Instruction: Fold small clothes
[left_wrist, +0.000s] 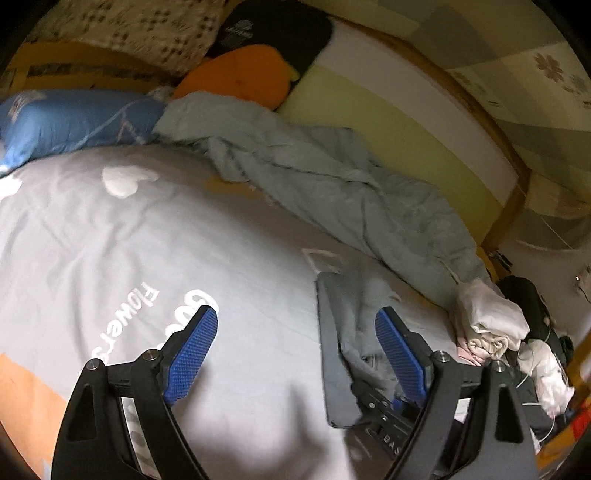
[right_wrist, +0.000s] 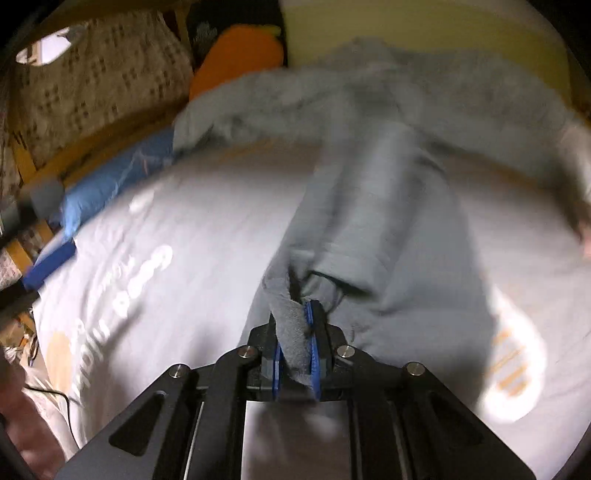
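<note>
Both tools are pitched downward over the bed (left_wrist: 110, 229). The left tool (left_wrist: 295, 350) is spread wide, nothing between its blue pads (left_wrist: 192, 350). The right tool (right_wrist: 295, 354) is pinched narrow on a grey garment (right_wrist: 373, 229) — the cloth trails ahead from its tips across the sheet, blurred.

grey garment (right_wrist: 373, 229) | bunched, lifted off bed by its thick hem | trailing toward bed's far edge
</note>
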